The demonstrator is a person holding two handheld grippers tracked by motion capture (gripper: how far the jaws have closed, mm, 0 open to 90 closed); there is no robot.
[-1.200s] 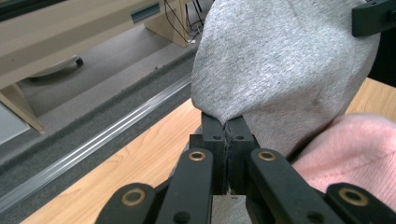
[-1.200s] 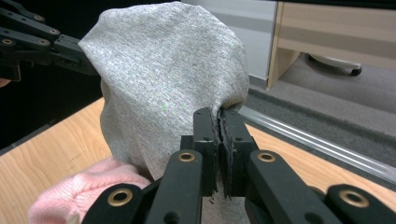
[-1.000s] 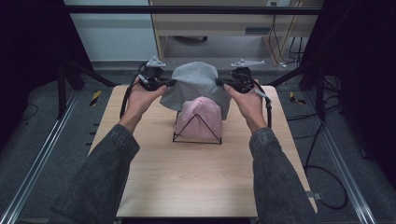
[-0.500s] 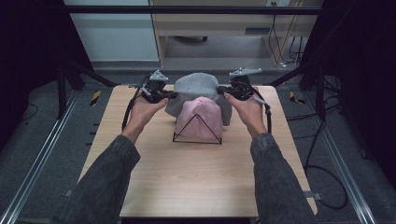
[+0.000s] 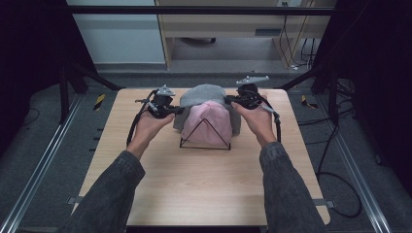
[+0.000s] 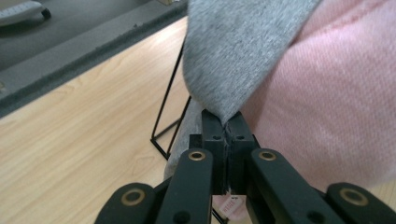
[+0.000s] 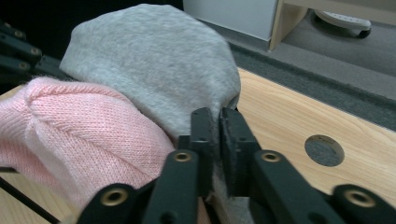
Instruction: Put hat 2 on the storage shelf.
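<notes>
While both hands sit at the far half of the table (image 5: 204,194), we see the grey hat (image 5: 204,93) draped over the pink knit hat (image 5: 210,122), which rests on a black wire stand (image 5: 205,144). The left gripper (image 5: 180,110) has its jaws pressed together on the grey hat's left edge. The right gripper (image 5: 227,99) has just been opening its jaws a little; a fold of the grey hat's right edge lies between them, the pads against the cloth.

A hat (image 5: 204,94) drapes over another hat (image 5: 210,124) on a wire stand (image 5: 205,144), mid-table (image 5: 194,189).
</notes>
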